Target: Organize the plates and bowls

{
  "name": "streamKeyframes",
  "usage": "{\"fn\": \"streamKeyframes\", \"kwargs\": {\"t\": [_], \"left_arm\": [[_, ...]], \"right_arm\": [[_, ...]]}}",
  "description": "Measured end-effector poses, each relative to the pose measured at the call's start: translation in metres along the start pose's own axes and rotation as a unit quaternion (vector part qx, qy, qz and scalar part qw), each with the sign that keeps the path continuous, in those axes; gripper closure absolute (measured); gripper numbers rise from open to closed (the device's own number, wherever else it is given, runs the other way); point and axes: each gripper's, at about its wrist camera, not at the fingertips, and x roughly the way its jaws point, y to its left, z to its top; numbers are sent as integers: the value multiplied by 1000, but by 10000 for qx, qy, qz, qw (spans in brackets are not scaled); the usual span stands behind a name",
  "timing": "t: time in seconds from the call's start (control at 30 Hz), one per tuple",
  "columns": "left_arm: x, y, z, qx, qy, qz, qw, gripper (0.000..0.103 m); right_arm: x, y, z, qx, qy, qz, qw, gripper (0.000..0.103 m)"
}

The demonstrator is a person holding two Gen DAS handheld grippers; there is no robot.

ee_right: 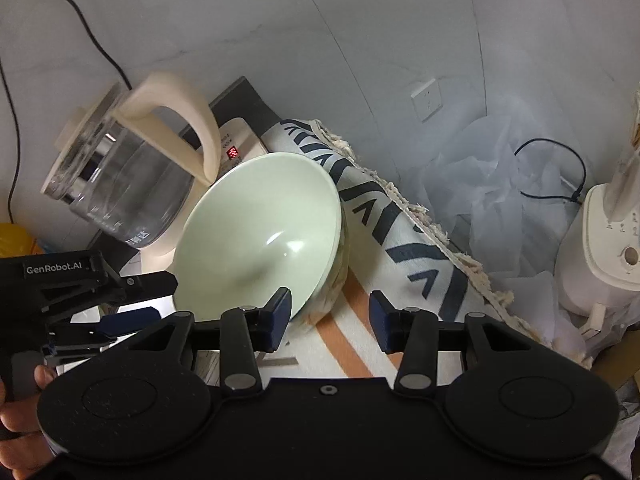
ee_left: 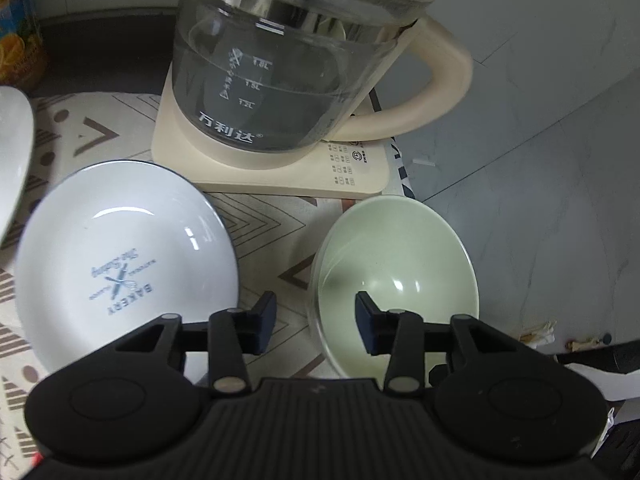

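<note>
A pale green bowl (ee_left: 396, 272) stands on the patterned mat (ee_left: 272, 216) in front of the kettle, and a clear glassy rim shows under its left side. A white plate with a dark rim and blue "BAKERY" print (ee_left: 124, 248) lies to its left. My left gripper (ee_left: 316, 322) is open and straddles the bowl's left rim, one finger inside and one outside, without touching it. In the right wrist view the same bowl (ee_right: 260, 232) looks tilted. My right gripper (ee_right: 330, 320) is open at its near right edge, with only mat between the fingers. A hand (ee_right: 20, 412) holds the left gripper (ee_right: 160, 300).
A glass kettle (ee_left: 288, 60) on a cream base stands close behind the dishes. Another white dish (ee_left: 12, 152) shows at the far left, with a juice carton (ee_left: 20, 20) behind it. A rolled patterned cloth (ee_right: 400, 232), crumpled plastic (ee_right: 480, 184) and a white appliance (ee_right: 608, 248) lie to the right.
</note>
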Motion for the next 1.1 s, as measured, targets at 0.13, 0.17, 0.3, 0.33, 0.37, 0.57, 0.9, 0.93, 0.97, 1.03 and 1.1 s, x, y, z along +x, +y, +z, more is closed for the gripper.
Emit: {"fn": "streamKeyframes", "kwargs": {"t": [0.13,0.17,0.3,0.33,0.37,0.57,0.9,0.93,0.97,1.03,1.1], "left_arm": [[15,1,0,-128,11,29,9999,71],[20,1,-1,-143,38,21,9999,74],[33,-3,-4,-169,123,23,9998,84],[35,-3,-4,-202,99,64,9997,86],[36,-3,-4,-222,80,89,9997,89],[36,-6,-4,-144,62,178,9997,96],[0,-11,-9,-91,-172,89,9998,96],[-4,-10,-10,-94,-167,65,9998,96],[-7,-9,-11,-77,-175,51,9998,97],[-16,-8,-13,-51,-200,14,9998,97],[-27,-7,-16,-10,-237,-15,9997,96]], "right_arm": [[13,0,4,68,136,25,9999,66],[16,0,5,89,162,26,9998,67],[26,3,7,0,211,-51,9998,71],[27,3,8,6,202,-95,9998,71],[29,3,9,19,211,-132,9997,72],[39,6,8,-119,192,-271,9994,82],[11,18,5,-453,-167,-208,9986,83],[7,19,4,-443,-216,-202,9986,83],[3,20,3,-447,-267,-199,9984,83],[-4,25,0,-466,-341,-195,9981,83],[-12,29,-3,-444,-402,-170,9981,83]]}}
